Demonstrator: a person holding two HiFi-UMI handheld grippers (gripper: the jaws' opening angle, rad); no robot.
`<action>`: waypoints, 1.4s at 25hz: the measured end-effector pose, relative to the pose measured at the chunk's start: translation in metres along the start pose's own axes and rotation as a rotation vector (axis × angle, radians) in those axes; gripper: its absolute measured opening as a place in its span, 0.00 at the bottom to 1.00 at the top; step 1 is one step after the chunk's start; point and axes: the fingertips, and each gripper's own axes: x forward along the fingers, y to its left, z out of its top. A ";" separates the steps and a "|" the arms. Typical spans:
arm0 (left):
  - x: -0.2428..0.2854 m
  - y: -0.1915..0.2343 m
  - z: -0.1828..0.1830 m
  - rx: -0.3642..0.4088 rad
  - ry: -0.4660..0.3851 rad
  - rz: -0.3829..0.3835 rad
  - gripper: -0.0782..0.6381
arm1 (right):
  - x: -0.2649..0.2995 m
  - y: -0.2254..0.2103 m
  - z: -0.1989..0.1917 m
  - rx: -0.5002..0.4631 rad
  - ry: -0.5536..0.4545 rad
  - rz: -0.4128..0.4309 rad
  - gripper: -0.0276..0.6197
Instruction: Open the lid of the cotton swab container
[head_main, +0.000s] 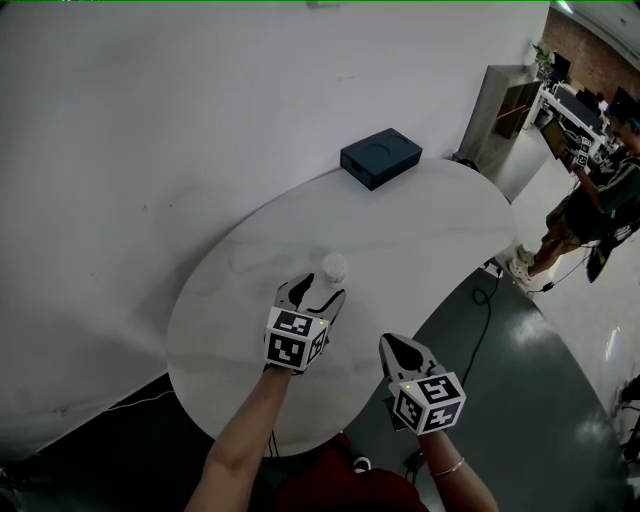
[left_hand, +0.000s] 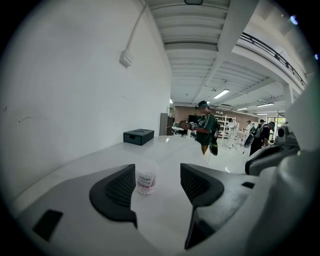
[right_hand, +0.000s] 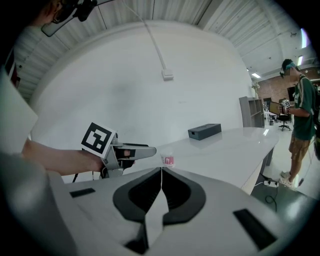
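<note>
While the left hand-held gripper (head_main: 313, 292) reaches in over the near part of the round white worktop (head_main: 420, 230), its jaws stand spread wide. The cotton swab container (head_main: 331, 272) stands upright on the worktop just at the jaw tips.

Left gripper view: the container (left_hand: 146, 181) sits in the gap of the left hand-held gripper (left_hand: 157, 172), closer to the left jaw than the right. The pads do not press on it. It is a small pale tub with a pink label and a white top.

Right hand-held gripper (head_main: 397, 344): nearer than the left one and to its right, at the worktop's near edge, well apart from the container. Its jaws are pressed together with nothing between them, as the right gripper view shows (right_hand: 161, 172). That view also takes in the left hand-held gripper (right_hand: 145, 150) from the side, with the container (right_hand: 168, 160) just beyond its tips.

Dark box (head_main: 380, 157) lies at the far edge of the worktop, close to the white wall (head_main: 150, 120); it is seen also in both gripper views (left_hand: 138, 136) (right_hand: 204, 131).

A person (head_main: 590, 200) stands on the floor at far right, away from the worktop.
</note>
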 end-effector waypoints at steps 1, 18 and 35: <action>0.004 0.002 -0.002 0.004 0.005 0.001 0.47 | 0.003 -0.001 0.000 0.000 0.002 -0.004 0.07; 0.061 0.024 -0.028 -0.006 0.064 -0.018 0.49 | 0.038 -0.023 -0.001 0.026 0.043 -0.054 0.07; 0.087 0.028 -0.045 0.023 0.123 -0.054 0.49 | 0.053 -0.029 -0.009 0.044 0.073 -0.065 0.07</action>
